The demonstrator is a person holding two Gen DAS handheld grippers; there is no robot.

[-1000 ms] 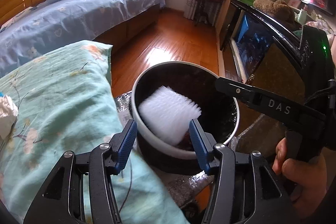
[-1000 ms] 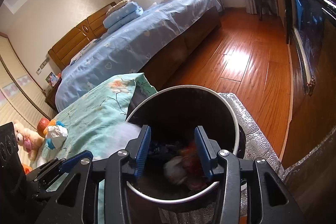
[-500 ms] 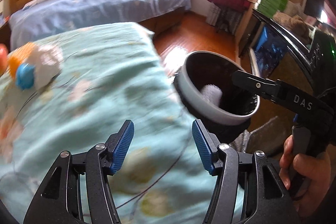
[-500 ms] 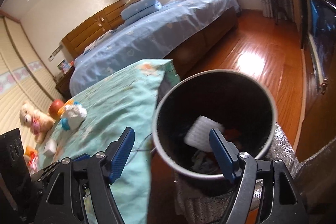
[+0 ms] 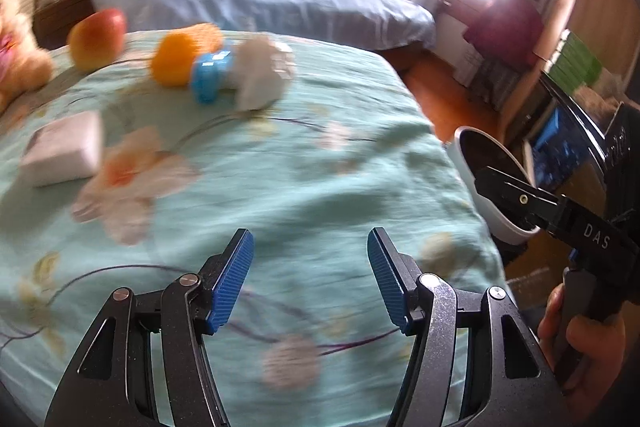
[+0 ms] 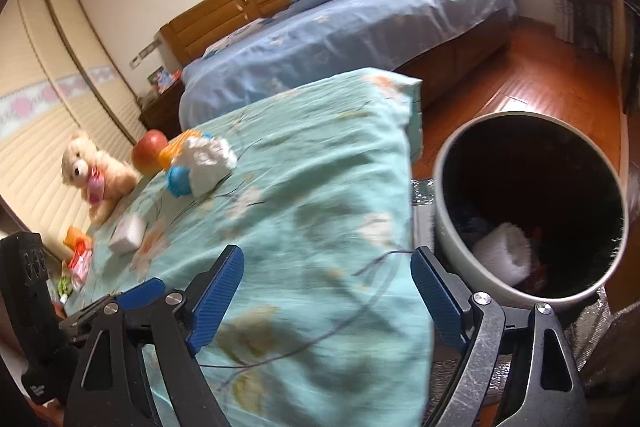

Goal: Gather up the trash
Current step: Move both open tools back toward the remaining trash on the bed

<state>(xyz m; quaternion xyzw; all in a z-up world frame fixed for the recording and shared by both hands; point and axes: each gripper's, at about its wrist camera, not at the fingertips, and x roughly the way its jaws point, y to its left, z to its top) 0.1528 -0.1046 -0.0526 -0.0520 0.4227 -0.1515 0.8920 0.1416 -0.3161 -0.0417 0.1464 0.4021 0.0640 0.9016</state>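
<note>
Both grippers swung from bin [image 6: 532, 211] toward teal bedspread [image 5: 320, 167], bin now at right edge. White wad [image 6: 502, 253] dropped inside. Left gripper [image 5: 310, 281] half spread, empty; right gripper [image 6: 326, 301] jaws just opened further, wide, empty. Crumpled tissue [image 5: 262, 73] upper left of centre, likely next pickup.

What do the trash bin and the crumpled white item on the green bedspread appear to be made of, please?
Trash bin: probably plastic or painted metal; smooth pale grey wall, dark inside, even rim. Crumpled white item: likely tissue or thin paper; matte, with irregular creases. Blur leaves both uncertain.
</note>
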